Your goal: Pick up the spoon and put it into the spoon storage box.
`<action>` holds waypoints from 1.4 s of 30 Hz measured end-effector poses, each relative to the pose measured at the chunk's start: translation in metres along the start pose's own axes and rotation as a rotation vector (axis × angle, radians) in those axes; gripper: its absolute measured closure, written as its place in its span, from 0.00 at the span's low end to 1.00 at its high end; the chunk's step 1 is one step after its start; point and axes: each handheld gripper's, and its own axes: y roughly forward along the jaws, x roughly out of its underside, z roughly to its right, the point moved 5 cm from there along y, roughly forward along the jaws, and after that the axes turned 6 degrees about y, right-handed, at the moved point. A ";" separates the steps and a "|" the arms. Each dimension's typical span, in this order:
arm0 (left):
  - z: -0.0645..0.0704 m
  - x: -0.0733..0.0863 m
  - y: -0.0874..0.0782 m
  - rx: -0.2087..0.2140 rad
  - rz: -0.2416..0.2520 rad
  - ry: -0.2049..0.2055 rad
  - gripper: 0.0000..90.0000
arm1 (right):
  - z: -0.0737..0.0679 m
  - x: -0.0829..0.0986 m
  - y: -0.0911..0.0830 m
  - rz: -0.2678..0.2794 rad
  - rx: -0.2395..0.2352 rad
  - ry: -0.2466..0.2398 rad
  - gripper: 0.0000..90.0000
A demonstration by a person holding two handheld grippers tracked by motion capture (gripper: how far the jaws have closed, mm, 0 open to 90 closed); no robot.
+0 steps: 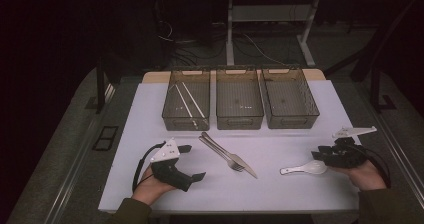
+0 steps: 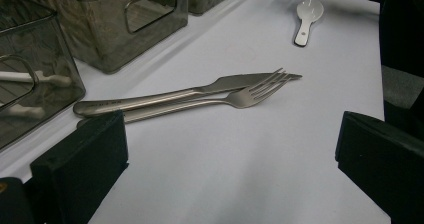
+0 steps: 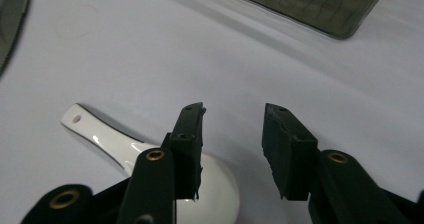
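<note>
The right gripper [image 3: 230, 149] has its fingers [image 3: 186, 149] narrowly parted and holding nothing; one pad hangs over the bowl of the glossy white ceramic soup spoon [image 3: 150, 156], the other over bare worktop beside it. In the high view that spoon [image 1: 305, 169] lies at the lower right of the frame, handle pointing left, bowl touching the right gripper [image 1: 327, 156]. The left gripper [image 2: 230, 159] shows its fingers [image 2: 82, 169] spread wide and empty, low over the white worktop [image 2: 225, 184] at the lower left of the high view.

The step in hand looks like picking up the spoon. To do it well, I judge the gripper should shift so both pads straddle the bowl's rim or the neck of the handle, then close gently, since glazed ceramic is likely to slip.

Just past the left gripper, a steel table knife [image 2: 175, 92] and steel fork [image 2: 220, 101] lie side by side and touching, in mid-frame of the high view. Three smoky translucent plastic bins [image 1: 239, 105] stand in a row across the upper middle; the left one holds pale chopsticks [image 1: 187, 101]. The spoon lies near the worktop's lower right edge, so room is tight there; open worktop lies between spoon and bins.
</note>
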 end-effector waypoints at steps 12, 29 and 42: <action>0.000 0.000 0.000 0.001 -0.002 -0.001 0.00 | -0.001 0.019 -0.002 -0.027 -0.028 0.009 0.58; 0.000 0.000 0.000 -0.003 -0.002 -0.004 0.00 | -0.005 0.033 0.001 -0.092 -0.057 -0.013 0.59; -0.001 0.002 0.000 -0.001 -0.009 -0.005 0.00 | -0.008 0.036 -0.001 -0.127 -0.099 -0.052 0.78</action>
